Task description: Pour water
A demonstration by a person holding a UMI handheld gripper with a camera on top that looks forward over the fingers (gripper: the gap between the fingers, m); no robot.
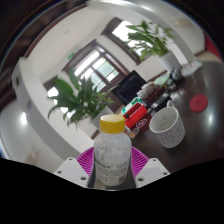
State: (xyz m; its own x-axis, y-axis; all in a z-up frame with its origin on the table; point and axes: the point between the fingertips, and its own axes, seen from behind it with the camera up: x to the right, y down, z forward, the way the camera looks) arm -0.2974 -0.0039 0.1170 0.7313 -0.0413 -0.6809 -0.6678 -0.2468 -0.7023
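The counter (pixel 185 85) tilts away beyond my tongs (pixel 113 172), which grip the yellow-capped water bottle (pixel 112 155), both pads pressing it. The white cup (pixel 166 126) stands ahead to the right. I judge carrying done; tipping over the cup comes next.

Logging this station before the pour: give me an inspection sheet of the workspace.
Surface: white table, tilted in view.
Job's things: clear bottle with yellow cap, between the fingers; white cup beyond, apart.
Clutter: red and dark items behind the cup, unclear; red round thing.
Gripper: fingers hug the bottle; press not confirmable.
Cables: nothing seen.
Surroundings: potted plants, windows.
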